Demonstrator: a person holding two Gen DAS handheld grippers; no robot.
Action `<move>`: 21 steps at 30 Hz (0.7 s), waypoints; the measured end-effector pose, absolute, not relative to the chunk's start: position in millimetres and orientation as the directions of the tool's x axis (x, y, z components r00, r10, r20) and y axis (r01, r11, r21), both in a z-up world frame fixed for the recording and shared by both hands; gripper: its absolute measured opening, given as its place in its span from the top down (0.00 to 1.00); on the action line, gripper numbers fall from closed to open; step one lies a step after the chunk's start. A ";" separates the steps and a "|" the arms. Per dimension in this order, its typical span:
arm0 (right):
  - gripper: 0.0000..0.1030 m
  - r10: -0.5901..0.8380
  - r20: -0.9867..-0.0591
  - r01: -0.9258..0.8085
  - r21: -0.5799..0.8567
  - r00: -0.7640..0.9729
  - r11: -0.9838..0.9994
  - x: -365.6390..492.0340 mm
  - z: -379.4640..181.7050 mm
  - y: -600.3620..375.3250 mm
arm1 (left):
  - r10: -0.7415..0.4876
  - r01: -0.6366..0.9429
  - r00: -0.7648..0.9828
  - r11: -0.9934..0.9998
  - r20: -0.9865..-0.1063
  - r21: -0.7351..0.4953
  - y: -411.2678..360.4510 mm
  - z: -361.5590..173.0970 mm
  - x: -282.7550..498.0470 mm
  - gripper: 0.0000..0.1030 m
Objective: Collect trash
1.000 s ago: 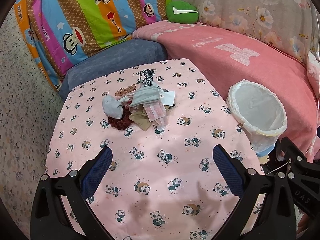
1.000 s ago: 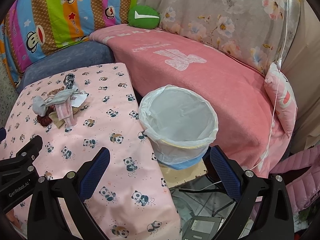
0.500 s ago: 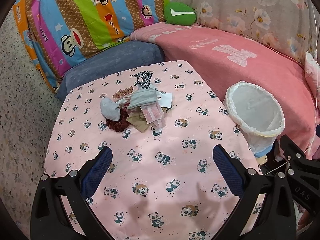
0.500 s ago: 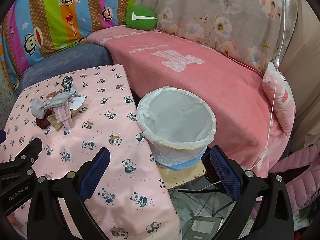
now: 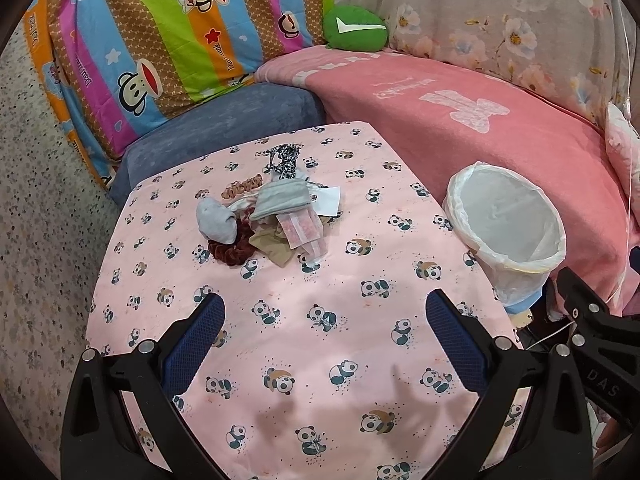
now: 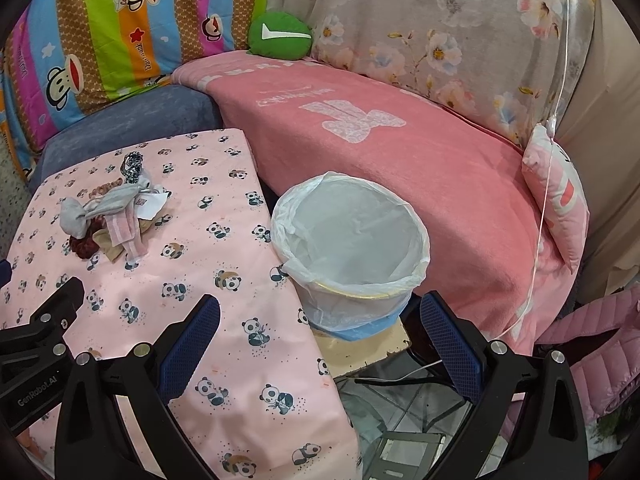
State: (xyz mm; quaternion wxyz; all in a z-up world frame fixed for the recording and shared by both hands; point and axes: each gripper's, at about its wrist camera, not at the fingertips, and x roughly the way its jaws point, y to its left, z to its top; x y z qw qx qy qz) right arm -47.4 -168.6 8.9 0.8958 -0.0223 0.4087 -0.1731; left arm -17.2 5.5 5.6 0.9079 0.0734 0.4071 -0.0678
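- The left gripper hovers over the near half of the panda-print counter, its blue-padded jaws spread wide and holding nothing.
- The right gripper hangs farther right, jaws likewise released and empty, straddling the counter's right edge and the base of the trash bin.
- The trash pile lies at the far middle of the counter, well apart from both grippers: a grey sock, a grey cloth, a dark red scrunchie, a pink-striped piece, a white paper slip and a black-and-white patterned band, overlapping one another.
- The bin, lined with a white bag, stands just beside the counter's right edge, against the pink sofa blanket.
- A green cushion sits in the far sofa corner, next to a striped monkey-print cover.
- What lies under the pile is hidden; a pink jacket is cut off at the right edge.
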 end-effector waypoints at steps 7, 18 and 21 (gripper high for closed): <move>0.05 -0.335 -0.724 0.301 -0.182 0.604 0.936 -47.7 9.0 -170.3 | -0.065 0.187 0.665 0.979 -0.744 0.082 4.1 7.4 -17.2 0.07; 0.05 -0.343 -0.718 0.315 -0.180 0.606 0.932 -48.4 9.8 -172.0 | -0.073 0.200 0.671 0.976 -0.738 0.086 3.6 8.5 -17.6 0.07; 0.05 -0.345 -0.717 0.316 -0.180 0.605 0.931 -48.2 9.9 -171.9 | -0.075 0.202 0.674 0.976 -0.735 0.085 3.7 9.0 -17.5 0.07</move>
